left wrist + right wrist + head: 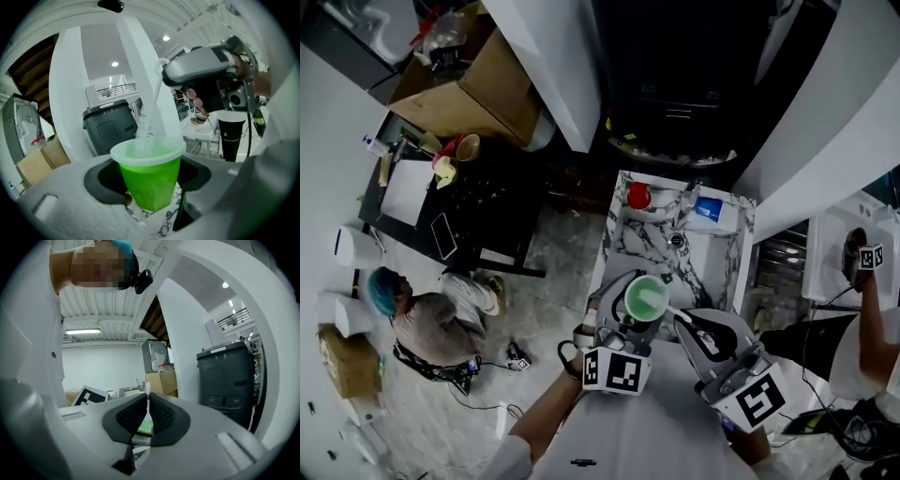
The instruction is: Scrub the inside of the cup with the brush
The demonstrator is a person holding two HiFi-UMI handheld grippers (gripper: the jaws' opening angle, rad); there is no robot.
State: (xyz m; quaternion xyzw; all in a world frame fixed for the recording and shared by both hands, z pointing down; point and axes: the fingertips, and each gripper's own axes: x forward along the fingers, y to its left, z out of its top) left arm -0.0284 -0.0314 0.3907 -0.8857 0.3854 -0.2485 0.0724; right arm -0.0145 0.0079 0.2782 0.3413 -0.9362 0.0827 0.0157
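My left gripper [149, 185] is shut on a green cup [150, 176] with a pale rim, held upright above the marble table [630, 234]. In the head view the cup [645, 298] faces up, its mouth towards the camera. A white brush [149, 112] runs down into the cup from the upper right, its bristled end inside. My right gripper [147, 416] is shut on the brush's thin handle [147, 401], and in the left gripper view it hangs above and right of the cup. The right gripper [686, 323] stands just right of the cup in the head view.
On the marble table's far end are a red cup [638, 196] and a blue object [708, 209]. A dark bin [108, 126] stands beyond the cup. A person [427, 314] crouches on the floor at the left, near a black table [478, 202] and cardboard boxes [473, 84].
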